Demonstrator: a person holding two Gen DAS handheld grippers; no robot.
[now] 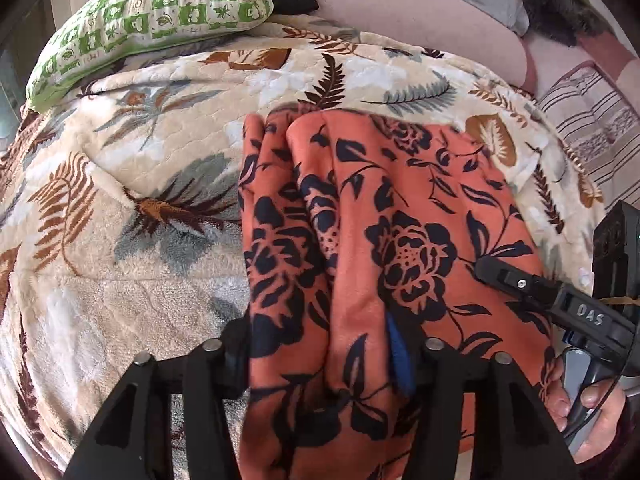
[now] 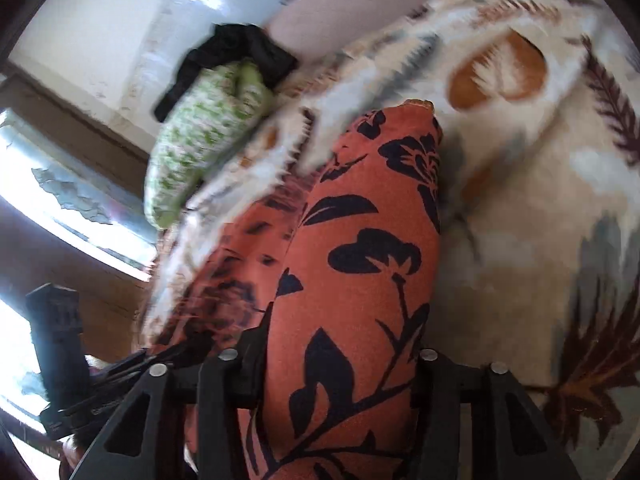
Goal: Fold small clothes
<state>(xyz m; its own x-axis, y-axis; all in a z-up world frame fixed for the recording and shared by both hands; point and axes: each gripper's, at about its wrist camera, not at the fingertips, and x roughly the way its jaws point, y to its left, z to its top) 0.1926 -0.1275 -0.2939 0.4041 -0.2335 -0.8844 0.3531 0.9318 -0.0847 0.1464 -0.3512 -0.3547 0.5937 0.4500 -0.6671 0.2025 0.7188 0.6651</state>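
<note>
Orange garment (image 1: 392, 216) with bold black flowers lies on the bed's leaf-print blanket (image 1: 132, 208), bunched into long folds down its left side. The left gripper (image 1: 324, 364) has cloth running between its fingers, but the tips are buried, so I cannot tell whether it is clenched. Same story for the right gripper (image 2: 340, 364): fabric (image 2: 360, 260) hides its tips. The right wrist view is blurred; a green checked pillow (image 1: 160, 12) sits beyond.

An orange garment (image 1: 400, 208) printed with black flowers lies on a cream blanket (image 1: 132, 184) patterned with brown and grey leaves, near a green-and-white checked pillow (image 1: 156, 12).
</note>
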